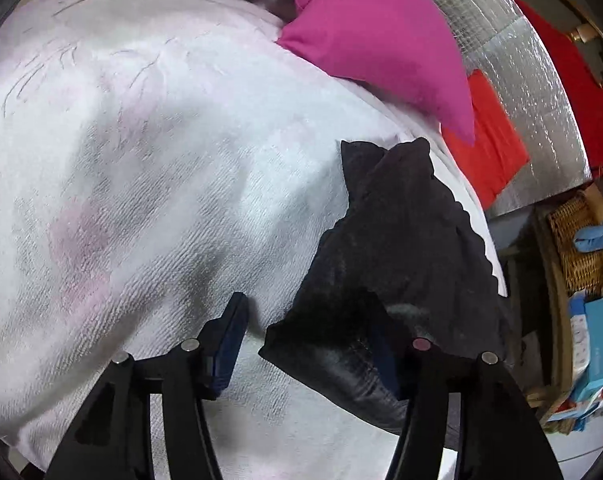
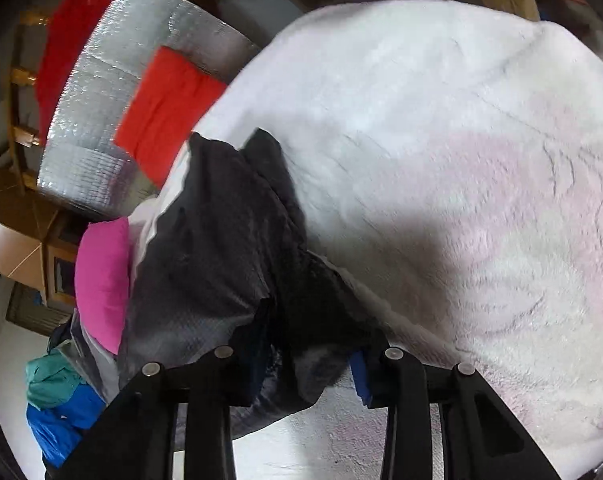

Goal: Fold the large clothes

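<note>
Black, finely ribbed cloth point(image 1: 397, 248) drapes over one finger of the left gripper point(image 1: 305, 344), whose jaws stand wide. Bunched, its long axis runs away from both cameras across a fluffy white-pink towel point(image 1: 141, 160) toward the surface's edge; the right gripper point(image 2: 301, 364) jaws hold it.

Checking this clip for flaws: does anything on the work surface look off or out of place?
Yes. The dark garment is bunched in a crumpled ridge rather than spread flat, draping over a finger of the left hand-held gripper. The white towel under it shows faint pink blotches, like stains.
</note>
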The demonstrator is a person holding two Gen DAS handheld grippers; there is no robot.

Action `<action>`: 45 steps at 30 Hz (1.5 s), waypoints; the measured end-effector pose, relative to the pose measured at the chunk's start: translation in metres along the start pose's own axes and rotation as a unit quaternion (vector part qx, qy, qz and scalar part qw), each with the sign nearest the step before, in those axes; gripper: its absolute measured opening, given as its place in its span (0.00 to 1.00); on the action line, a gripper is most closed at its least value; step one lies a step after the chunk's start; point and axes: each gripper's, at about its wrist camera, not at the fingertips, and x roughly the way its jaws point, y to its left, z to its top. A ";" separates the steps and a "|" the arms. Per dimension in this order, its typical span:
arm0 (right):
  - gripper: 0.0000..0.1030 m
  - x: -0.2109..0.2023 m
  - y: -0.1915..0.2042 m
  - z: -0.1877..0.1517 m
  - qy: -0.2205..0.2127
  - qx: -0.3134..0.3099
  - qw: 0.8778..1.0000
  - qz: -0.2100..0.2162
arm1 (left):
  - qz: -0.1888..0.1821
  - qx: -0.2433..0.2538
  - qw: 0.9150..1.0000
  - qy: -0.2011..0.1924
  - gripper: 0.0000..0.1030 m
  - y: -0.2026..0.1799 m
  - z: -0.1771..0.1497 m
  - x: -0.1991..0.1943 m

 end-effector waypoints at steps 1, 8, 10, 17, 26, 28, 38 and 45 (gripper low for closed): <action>0.42 -0.002 0.003 -0.001 -0.005 -0.005 1.000 -0.006 | 0.007 0.001 1.000 -0.003 0.61 0.000 0.000 -0.003; 0.59 -0.062 -0.001 -0.001 -0.129 -0.012 0.990 -0.061 | 0.113 0.092 0.982 -0.117 0.66 -0.030 -0.005 -0.046; 0.59 -0.081 0.003 -0.001 -0.177 -0.030 0.982 -0.057 | 0.145 0.135 0.966 -0.167 0.73 -0.046 -0.011 -0.059; 0.41 -0.071 0.070 -0.030 -0.186 -0.200 0.961 -0.050 | 0.191 0.265 0.919 -0.222 0.76 -0.091 -0.043 -0.063; 0.41 -0.026 0.051 -0.021 -0.078 -0.174 0.978 -0.079 | 0.202 0.340 0.895 -0.208 0.77 -0.119 -0.069 -0.042; 0.41 -0.007 0.036 -0.015 -0.034 -0.151 0.982 -0.109 | 0.203 0.340 0.894 -0.208 0.77 -0.120 -0.070 -0.042; 0.40 -0.037 0.039 -0.017 -0.096 -0.159 0.978 -0.096 | 0.210 0.338 0.892 -0.214 0.77 -0.119 -0.071 -0.045; 0.40 -0.032 0.053 -0.022 -0.082 -0.176 0.979 -0.067 | 0.218 0.346 0.886 -0.217 0.77 -0.119 -0.074 -0.044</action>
